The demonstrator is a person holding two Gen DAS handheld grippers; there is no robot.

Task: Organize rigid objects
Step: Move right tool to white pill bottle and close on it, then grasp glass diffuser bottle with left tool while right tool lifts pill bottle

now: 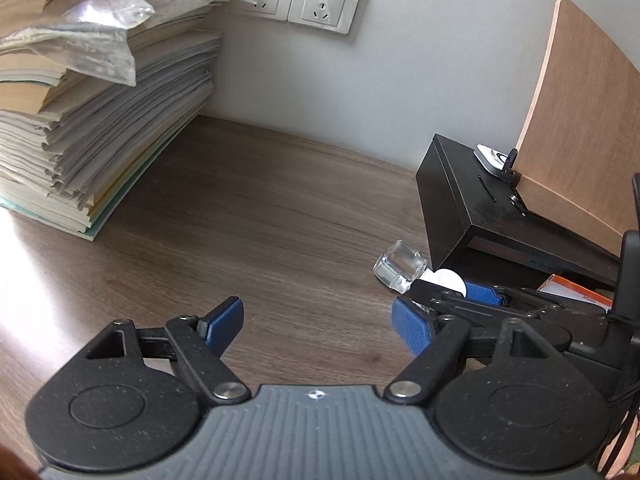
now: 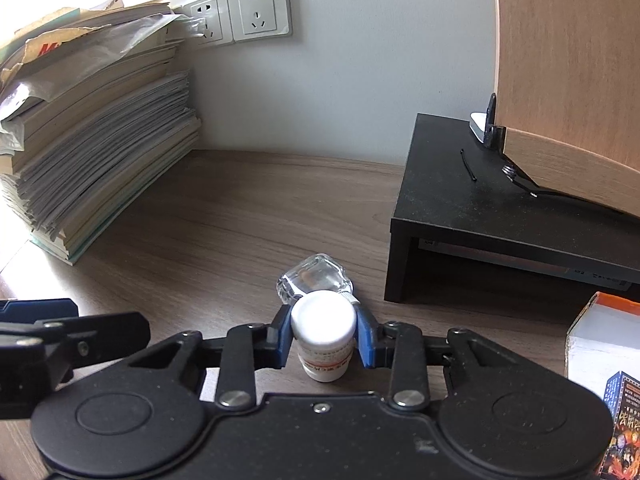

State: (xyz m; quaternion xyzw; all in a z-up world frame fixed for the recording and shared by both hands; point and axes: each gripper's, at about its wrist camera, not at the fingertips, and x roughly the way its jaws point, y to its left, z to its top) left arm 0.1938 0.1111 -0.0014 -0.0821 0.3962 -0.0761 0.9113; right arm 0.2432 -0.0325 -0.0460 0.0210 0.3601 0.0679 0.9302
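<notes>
A small white pill bottle (image 2: 324,336) with a white cap stands on the wooden desk, and my right gripper (image 2: 325,338) is shut on it, blue pads pressed to both sides. A clear glass bottle (image 2: 314,278) lies on its side just beyond it. In the left wrist view the same glass bottle (image 1: 400,270) lies at the right, with the white cap (image 1: 448,282) behind the right gripper's blue fingers (image 1: 482,294). My left gripper (image 1: 320,326) hovers over bare desk, open, with nothing between its pads.
A tall stack of papers and books (image 2: 96,136) fills the left side against the wall. A black riser (image 2: 500,204) stands at the right with a wooden board (image 2: 568,80) leaning on it. A printed carton (image 2: 604,364) sits at the right edge. Wall sockets (image 2: 262,10) lie behind.
</notes>
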